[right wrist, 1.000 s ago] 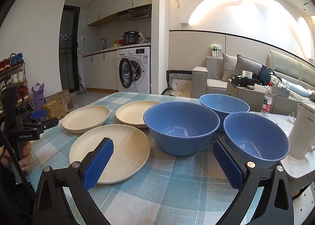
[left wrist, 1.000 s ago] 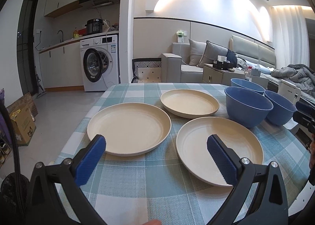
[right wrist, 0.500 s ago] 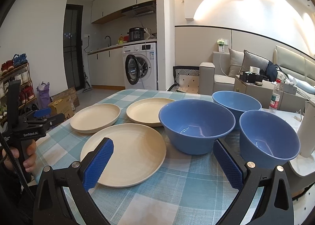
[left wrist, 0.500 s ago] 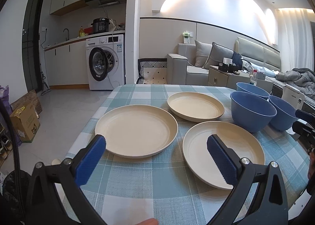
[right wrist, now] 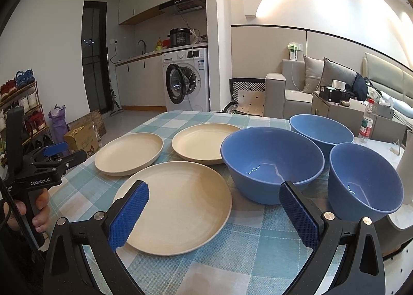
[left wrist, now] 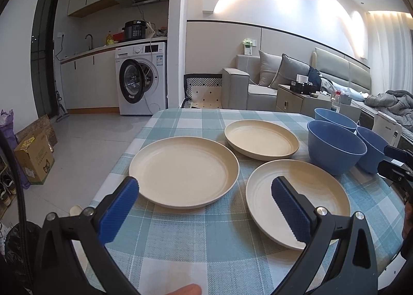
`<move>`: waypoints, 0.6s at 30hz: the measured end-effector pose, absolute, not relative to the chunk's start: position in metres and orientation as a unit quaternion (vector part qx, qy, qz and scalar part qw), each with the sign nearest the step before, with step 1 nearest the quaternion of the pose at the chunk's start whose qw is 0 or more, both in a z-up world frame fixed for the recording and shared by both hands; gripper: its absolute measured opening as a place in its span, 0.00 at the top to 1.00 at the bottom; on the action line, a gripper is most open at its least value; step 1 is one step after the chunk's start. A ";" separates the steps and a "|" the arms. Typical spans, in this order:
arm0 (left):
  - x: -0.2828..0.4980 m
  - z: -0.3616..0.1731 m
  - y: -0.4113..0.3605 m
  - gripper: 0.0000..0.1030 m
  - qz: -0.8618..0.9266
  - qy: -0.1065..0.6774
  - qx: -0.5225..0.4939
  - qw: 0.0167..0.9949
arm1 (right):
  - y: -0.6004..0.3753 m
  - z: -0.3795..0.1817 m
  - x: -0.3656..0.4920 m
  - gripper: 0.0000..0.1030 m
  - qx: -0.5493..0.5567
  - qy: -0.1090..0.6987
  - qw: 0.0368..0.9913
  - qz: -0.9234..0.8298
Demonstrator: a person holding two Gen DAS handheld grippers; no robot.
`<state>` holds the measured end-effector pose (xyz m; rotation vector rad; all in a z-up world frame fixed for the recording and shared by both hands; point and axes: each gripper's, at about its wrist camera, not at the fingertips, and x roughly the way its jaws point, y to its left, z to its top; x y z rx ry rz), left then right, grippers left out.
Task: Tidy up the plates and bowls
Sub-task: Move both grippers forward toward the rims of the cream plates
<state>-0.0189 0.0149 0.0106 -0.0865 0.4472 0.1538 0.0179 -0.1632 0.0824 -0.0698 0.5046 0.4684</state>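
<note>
Three cream plates and three blue bowls stand on a checked tablecloth [left wrist: 206, 238]. In the left wrist view my left gripper [left wrist: 204, 186] is open and empty, low over the near table edge. The left plate [left wrist: 183, 175] lies just ahead of it, the near right plate [left wrist: 309, 191] is behind its right finger, and the far plate [left wrist: 261, 139] lies beyond. My right gripper [right wrist: 214, 189] is open and empty, with the near plate [right wrist: 180, 204] at its left finger and the large bowl [right wrist: 271, 163] ahead. Two more bowls [right wrist: 321, 131] [right wrist: 364, 181] stand to the right.
A white kettle [right wrist: 406, 173] stands at the table's right edge, with a water bottle [right wrist: 366, 122] behind it. A hand [right wrist: 38, 212] holds the left gripper's handle at the table's left side. Beyond the table's left edge are floor, a cardboard box [left wrist: 33, 158] and a washing machine [left wrist: 140, 82].
Both grippers have drawn back a little and drifted left, so the dishes sit smaller and further right in each view. Both stay open. No dish has moved.
</note>
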 end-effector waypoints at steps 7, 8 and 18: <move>-0.013 0.013 0.018 0.00 0.080 0.228 -0.045 0.969 | -0.157 0.090 0.025 0.00 -0.033 0.251 0.938 0.237; -0.013 0.013 0.018 0.00 0.079 0.227 -0.044 0.970 | -0.156 0.092 0.025 0.00 -0.033 0.250 0.938 0.238; -0.007 0.018 0.019 0.00 0.075 0.228 -0.042 0.970 | -0.142 0.105 0.036 0.00 -0.032 0.251 0.933 0.257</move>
